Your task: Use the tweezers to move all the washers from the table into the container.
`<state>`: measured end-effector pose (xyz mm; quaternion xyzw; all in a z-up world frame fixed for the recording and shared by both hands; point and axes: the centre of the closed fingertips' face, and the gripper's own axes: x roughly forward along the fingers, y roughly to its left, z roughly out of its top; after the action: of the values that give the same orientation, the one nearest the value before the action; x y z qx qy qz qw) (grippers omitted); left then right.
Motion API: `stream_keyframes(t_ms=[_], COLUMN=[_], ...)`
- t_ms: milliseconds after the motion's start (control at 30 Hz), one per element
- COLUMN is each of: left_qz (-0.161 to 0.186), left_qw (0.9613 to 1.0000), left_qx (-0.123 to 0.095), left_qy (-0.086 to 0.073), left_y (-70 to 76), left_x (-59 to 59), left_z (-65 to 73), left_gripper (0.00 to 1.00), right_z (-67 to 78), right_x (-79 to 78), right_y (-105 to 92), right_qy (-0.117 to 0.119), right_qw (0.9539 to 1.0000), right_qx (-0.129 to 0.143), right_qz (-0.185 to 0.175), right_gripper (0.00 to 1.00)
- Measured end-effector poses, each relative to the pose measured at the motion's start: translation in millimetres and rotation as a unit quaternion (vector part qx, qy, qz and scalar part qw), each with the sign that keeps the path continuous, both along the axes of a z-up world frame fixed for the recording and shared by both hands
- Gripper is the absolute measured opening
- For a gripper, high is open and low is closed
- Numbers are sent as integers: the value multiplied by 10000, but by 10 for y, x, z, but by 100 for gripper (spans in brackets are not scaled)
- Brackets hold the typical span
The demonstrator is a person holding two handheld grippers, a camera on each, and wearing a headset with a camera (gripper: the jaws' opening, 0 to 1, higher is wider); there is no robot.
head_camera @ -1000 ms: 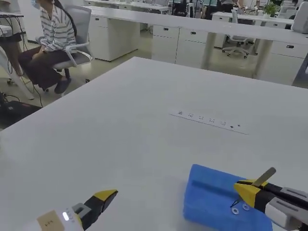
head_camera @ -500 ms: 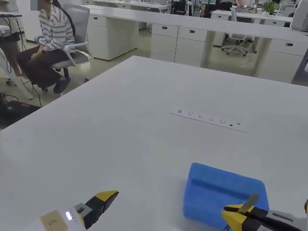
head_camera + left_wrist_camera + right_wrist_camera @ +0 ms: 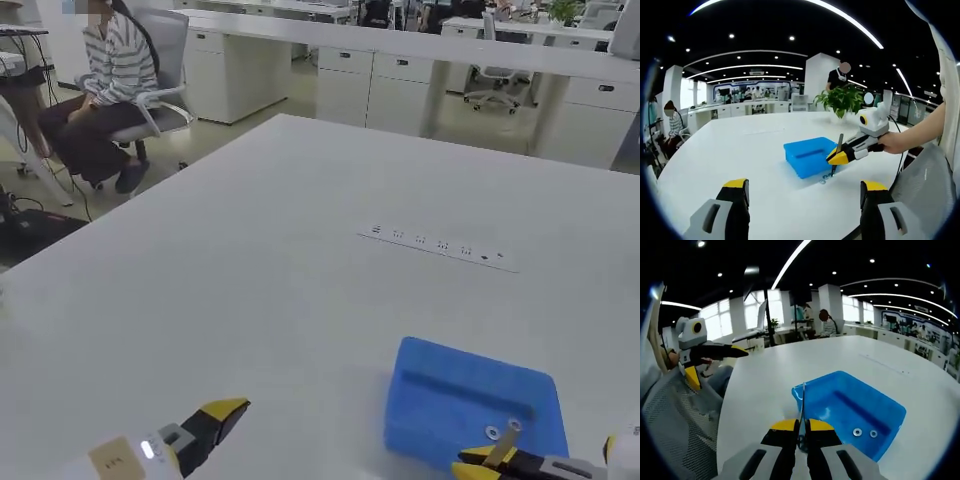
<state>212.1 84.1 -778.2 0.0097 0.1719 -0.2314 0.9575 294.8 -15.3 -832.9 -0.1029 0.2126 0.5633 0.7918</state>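
Blue and open-topped, the container [image 3: 445,385] sits on the white worktop [image 3: 260,290] near the person's front edge. Two washers [image 3: 492,432] lie side by side on its floor, close to one wall; the right gripper view shows the same pair [image 3: 857,432] inside the container [image 3: 840,400].

The right gripper [image 3: 490,462] is low at the near side of the container. Its yellow-tipped jaws are pressed together on the tweezers [image 3: 506,441], which jut out over the container's near edge, close to the washers. In its own view the right gripper [image 3: 802,424] pinches the thin tweezers [image 3: 802,400] upright between the two jaws, pointing at the container's near rim. From the left gripper view a hand [image 3: 892,142] holds that gripper [image 3: 840,156] right beside the container [image 3: 807,155], with the tweezers [image 3: 839,142] standing up from its jaws.

The left gripper [image 3: 222,412] hovers over bare worktop, well apart from the container. Its jaws are spread wide with nothing between them [image 3: 804,184].

Farther back, a row of sockets [image 3: 440,247] is set into the worktop, and a person [image 3: 110,70] sits on a chair beyond its far corner.
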Motion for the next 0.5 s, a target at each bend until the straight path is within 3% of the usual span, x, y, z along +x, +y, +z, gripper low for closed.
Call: stream_keyframes(t_ms=[233, 333, 500], left_qz=[-24, -52, -62], left_qw=[10000, 10000, 10000], left_qx=[12, -68, -68], left_qy=[14, -43, -33], left_y=[-7, -24, -25], left_x=[1, 1, -2], left_z=[-8, 23, 19], left_gripper=[93, 94, 94], right_z=[-25, -19, -15], right_x=[-34, -61, -22], right_y=[8, 13, -4], right_qy=[-32, -253, -42], right_qw=[9999, 9993, 9999], right_qx=[-90, -215, -109], right_qz=[64, 172, 21], right_gripper=[4, 3, 3])
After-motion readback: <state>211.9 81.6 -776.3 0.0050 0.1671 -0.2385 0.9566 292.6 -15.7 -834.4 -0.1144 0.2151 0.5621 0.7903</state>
